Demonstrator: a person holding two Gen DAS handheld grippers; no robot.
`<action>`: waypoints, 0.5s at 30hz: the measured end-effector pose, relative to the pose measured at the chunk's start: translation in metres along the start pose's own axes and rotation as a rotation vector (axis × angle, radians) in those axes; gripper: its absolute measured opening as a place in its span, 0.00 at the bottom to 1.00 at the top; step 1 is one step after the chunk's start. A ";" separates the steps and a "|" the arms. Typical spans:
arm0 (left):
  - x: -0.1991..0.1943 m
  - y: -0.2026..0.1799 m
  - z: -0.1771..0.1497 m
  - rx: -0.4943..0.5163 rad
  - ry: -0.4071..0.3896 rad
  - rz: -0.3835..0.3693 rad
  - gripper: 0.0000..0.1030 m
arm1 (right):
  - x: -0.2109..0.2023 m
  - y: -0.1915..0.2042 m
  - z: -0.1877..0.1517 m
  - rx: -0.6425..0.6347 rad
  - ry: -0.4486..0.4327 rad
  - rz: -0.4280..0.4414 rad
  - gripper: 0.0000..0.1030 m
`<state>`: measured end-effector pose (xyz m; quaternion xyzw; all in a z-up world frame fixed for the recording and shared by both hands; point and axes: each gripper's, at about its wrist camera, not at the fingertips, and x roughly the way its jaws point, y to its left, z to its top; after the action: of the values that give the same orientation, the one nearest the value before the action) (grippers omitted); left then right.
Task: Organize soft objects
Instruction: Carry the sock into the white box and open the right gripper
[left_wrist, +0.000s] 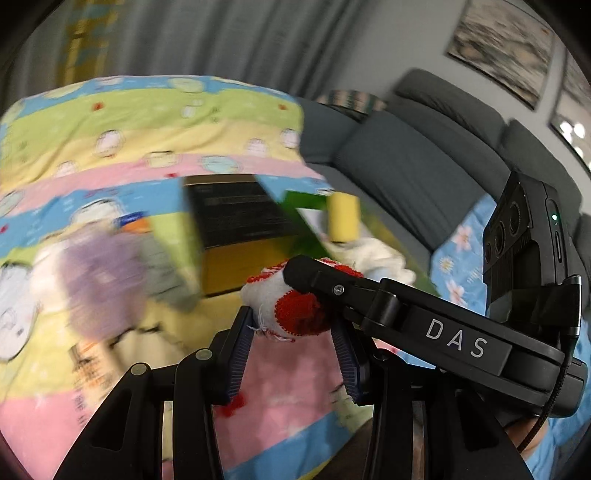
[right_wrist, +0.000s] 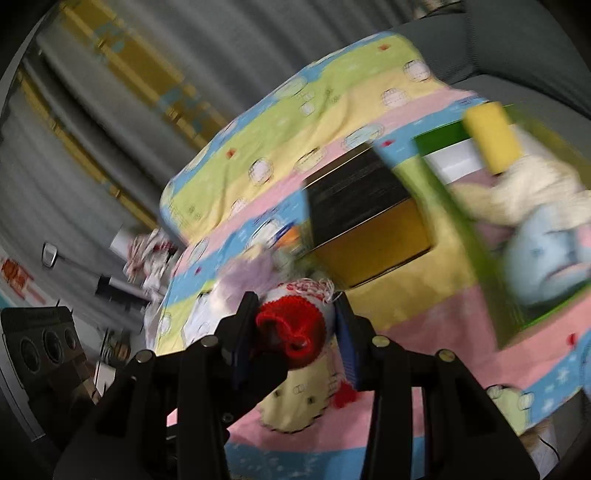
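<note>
- Your left gripper (left_wrist: 291, 325) and right gripper (right_wrist: 295, 332) both pinch the red-and-white knitted toy (left_wrist: 295, 310), held above the blanket (left_wrist: 147, 122).
- Just beyond, a purple fluffy toy (left_wrist: 99, 280) lies loose on it.
- Farther off, the green box (right_wrist: 476, 236) already holds a blue plush (right_wrist: 546, 254) and a yellow sponge (right_wrist: 491, 136); I'd judge the sorting about half done.

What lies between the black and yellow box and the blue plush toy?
In the right wrist view, a green box wall stands between the black and yellow box and the blue plush toy.
</note>
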<state>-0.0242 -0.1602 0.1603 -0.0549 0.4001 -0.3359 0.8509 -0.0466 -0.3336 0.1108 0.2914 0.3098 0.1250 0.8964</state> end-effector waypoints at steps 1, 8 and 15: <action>0.006 -0.008 0.003 0.018 0.004 -0.011 0.42 | -0.006 -0.008 0.004 0.017 -0.019 -0.012 0.39; 0.060 -0.062 0.025 0.129 0.063 -0.128 0.42 | -0.042 -0.063 0.023 0.132 -0.132 -0.116 0.40; 0.106 -0.103 0.033 0.189 0.122 -0.258 0.42 | -0.068 -0.106 0.035 0.211 -0.201 -0.239 0.41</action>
<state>-0.0069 -0.3107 0.1517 -0.0050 0.4074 -0.4810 0.7763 -0.0722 -0.4611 0.1025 0.3562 0.2625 -0.0453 0.8956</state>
